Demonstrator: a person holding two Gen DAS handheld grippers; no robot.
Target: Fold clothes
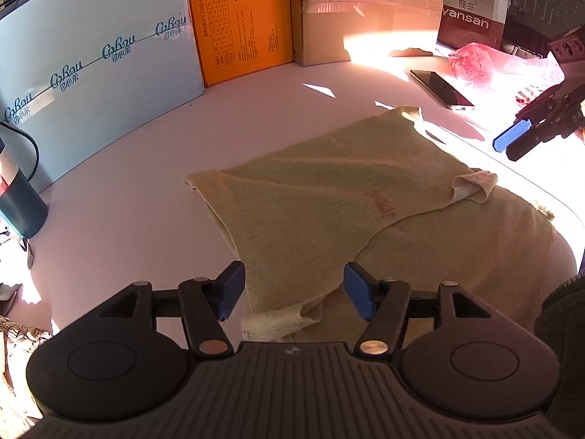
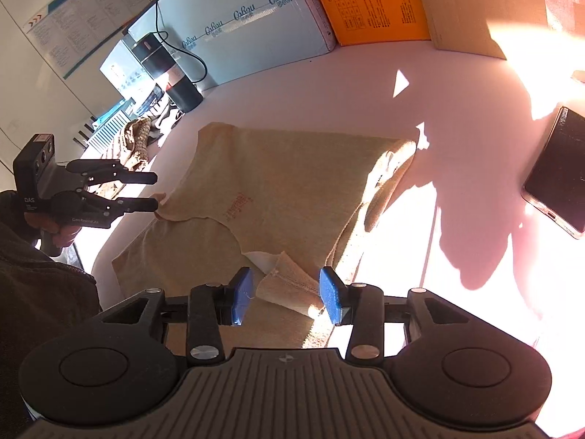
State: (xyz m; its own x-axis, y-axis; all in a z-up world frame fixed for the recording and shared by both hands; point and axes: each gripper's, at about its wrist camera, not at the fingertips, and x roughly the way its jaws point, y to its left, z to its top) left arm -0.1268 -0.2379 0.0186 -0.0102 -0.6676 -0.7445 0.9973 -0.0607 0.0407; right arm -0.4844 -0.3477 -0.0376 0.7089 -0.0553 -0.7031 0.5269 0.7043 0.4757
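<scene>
Beige shirt spread on the white table, folded over on itself, upper layer showing small red lettering. Long axis running from the near table edge away toward the boxes at the back, slightly slanted in both wrist views. One sleeve turned up at the right side of the fold, in sunlight. Near hem lying between and just below the blue pads of the left gripper; pads spread apart, cloth edge in the gap but not pressed by either pad. In the right wrist view, a stitched sleeve cuff lying in the gap of the right gripper; pads likewise apart, nothing pinched. Left gripper seen from that view at the far-left corner of the shirt, fingers parted, tips right at the cloth edge; contact not clear.

Farther out: dark phone flat on the table to the right, well apart from the shirt. Pale blue box, orange box and brown carton standing along the back. Red plastic bag near the phone.
</scene>
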